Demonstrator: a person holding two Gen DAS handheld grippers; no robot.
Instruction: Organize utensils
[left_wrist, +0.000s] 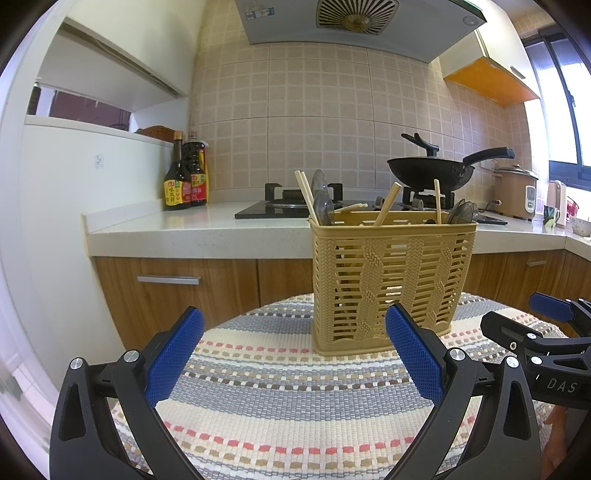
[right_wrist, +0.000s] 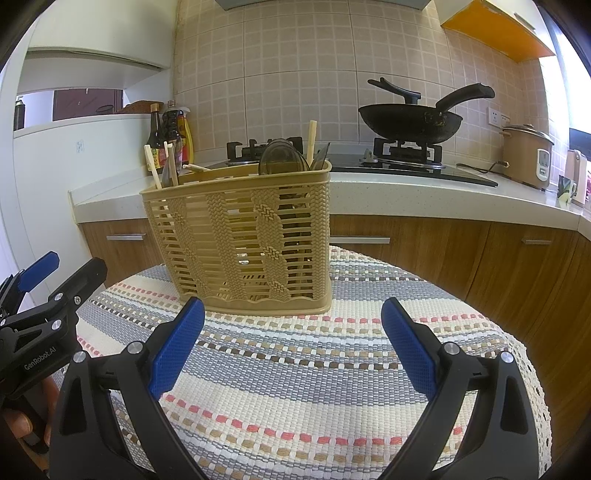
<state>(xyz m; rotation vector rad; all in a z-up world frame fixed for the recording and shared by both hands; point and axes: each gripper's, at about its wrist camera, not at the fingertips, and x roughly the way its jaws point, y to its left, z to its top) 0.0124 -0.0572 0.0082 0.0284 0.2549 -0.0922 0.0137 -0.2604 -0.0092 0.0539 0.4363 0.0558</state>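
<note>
While both tools hang low over the round desk (left_wrist: 280, 417), neither one grips anything. At the left, the left gripper (left_wrist: 294, 350) has its blue fingers (left_wrist: 173, 360) spread wide, with only the striped woven cloth (right_wrist: 295, 387) between them. Its right finger overlaps the near lower corner of the basket in the left wrist view, though whether they touch cannot be told.

Toward the middle stands the tan plastic utensil basket (left_wrist: 393, 280), upright on the far part of the cloth. Its slatted walls carry a braided pattern. Pale wooden chopsticks (left_wrist: 306, 194) lean out of its left end, with one lying across the rim, and more sticks rise near the centre and right. Dark translucent spoons (left_wrist: 324, 208) poke up at the left end and again at the right end of the basket.

Further right, the right gripper (right_wrist: 293, 345) also has its blue fingers (right_wrist: 408, 350) parted wide and empty, pointing at the cloth just near of the basket. Part of a hand (right_wrist: 22, 424) shows at the lower left edge of the right wrist view, behind the left tool.

Beyond the desk runs a white kitchen counter (left_wrist: 184, 225) over wooden cabinets. On it, from left to right, are sauce bottles (left_wrist: 184, 177), a gas hob (left_wrist: 295, 203), a black wok (left_wrist: 432, 171) on the right burner, and a beige rice cooker (left_wrist: 515, 192).
</note>
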